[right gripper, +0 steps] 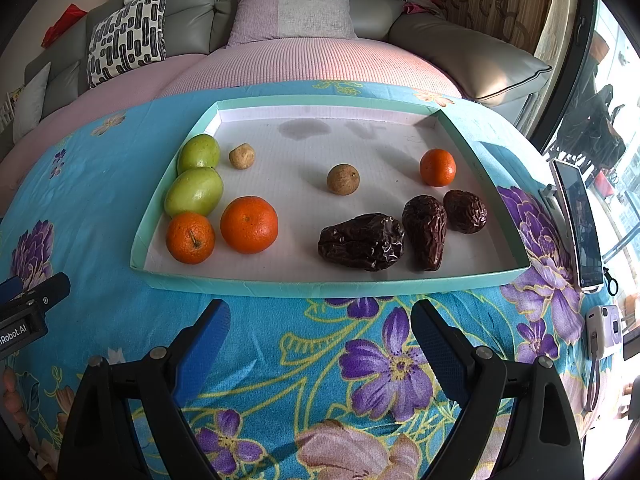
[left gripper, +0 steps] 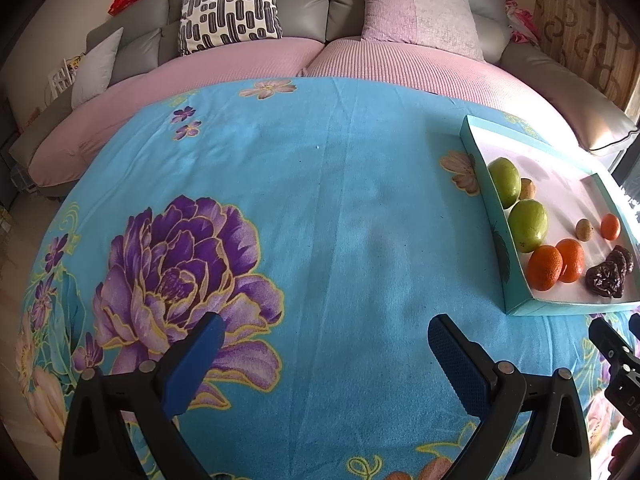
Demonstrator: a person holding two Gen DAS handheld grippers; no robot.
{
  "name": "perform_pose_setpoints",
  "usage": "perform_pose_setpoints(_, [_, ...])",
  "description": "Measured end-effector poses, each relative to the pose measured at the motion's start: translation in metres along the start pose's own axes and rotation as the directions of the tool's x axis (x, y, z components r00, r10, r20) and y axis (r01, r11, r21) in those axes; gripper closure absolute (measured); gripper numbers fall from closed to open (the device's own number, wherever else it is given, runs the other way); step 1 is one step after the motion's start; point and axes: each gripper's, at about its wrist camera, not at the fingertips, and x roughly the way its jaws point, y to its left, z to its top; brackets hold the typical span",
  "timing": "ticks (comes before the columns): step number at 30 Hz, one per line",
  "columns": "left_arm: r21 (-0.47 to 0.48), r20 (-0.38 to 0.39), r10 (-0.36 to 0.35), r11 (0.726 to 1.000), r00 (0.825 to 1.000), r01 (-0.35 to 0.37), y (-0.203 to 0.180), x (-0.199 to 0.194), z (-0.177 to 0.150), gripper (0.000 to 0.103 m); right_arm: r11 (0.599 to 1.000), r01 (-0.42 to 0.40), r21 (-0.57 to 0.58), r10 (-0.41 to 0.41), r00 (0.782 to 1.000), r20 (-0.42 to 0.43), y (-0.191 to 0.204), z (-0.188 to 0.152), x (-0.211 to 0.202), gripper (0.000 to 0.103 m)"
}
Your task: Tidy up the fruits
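Both grippers hover empty over the floral blue cloth [right gripper: 120, 208], the right gripper [right gripper: 320, 336] and the left gripper [left gripper: 326, 344] each with fingers spread wide apart. Just beyond the right one sits a shallow teal tray [right gripper: 332, 284]: two green fruits [right gripper: 195, 192] and two oranges [right gripper: 249, 224] along its left edge, three dark dates [right gripper: 362, 242] near its front right, a third orange [right gripper: 437, 167] beyond them.

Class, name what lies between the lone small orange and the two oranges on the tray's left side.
In the right wrist view, one round brown fruit lies between the small orange and the orange pair.
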Motion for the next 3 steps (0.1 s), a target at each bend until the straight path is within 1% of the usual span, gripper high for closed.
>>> perform_pose_setpoints(3, [-0.004,0.001,0.002,1.0,1.0,-0.002,0.0003,0.0003,0.0007,0.0,1.0,0.0,-0.001,0.0,1.0,-0.001,-0.0001,-0.0001,0.0,0.011])
